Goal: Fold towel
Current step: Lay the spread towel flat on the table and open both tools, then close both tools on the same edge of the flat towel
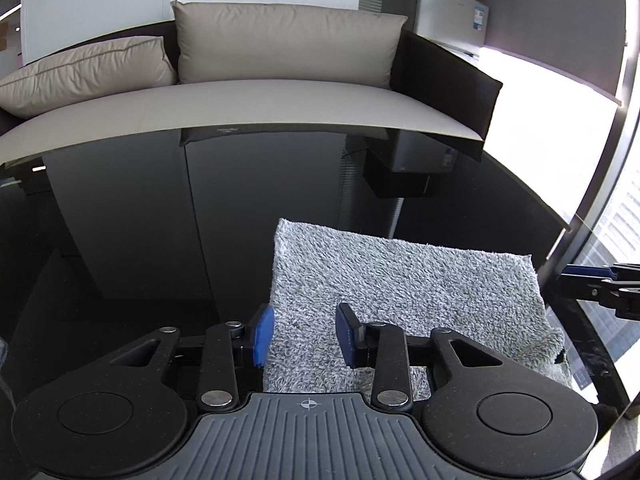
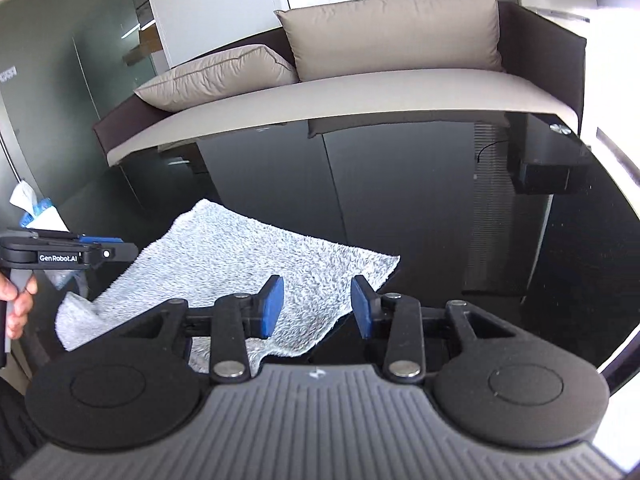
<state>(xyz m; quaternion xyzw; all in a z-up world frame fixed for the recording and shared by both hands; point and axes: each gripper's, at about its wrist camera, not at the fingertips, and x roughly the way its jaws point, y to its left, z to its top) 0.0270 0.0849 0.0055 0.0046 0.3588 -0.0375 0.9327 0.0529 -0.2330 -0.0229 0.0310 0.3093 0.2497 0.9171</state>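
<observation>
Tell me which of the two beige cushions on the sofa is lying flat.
The left cushion, slumped flat on the seat. The larger cushion beside it stands upright against the sofa back.

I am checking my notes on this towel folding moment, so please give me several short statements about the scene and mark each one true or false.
1. The grey towel lies on a glossy black table. True.
2. The left gripper is clamped on a towel corner. False: its pads stand apart above the towel, pressing nothing.
3. The right gripper is open with nothing held. True.
4. Two beige cushions rest on the sofa behind the table. True.
5. The towel hangs in the air between both grippers. False: it lies on the table, already folded over.
6. A red mug stands beside the towel. False: no mug is visible.
</observation>
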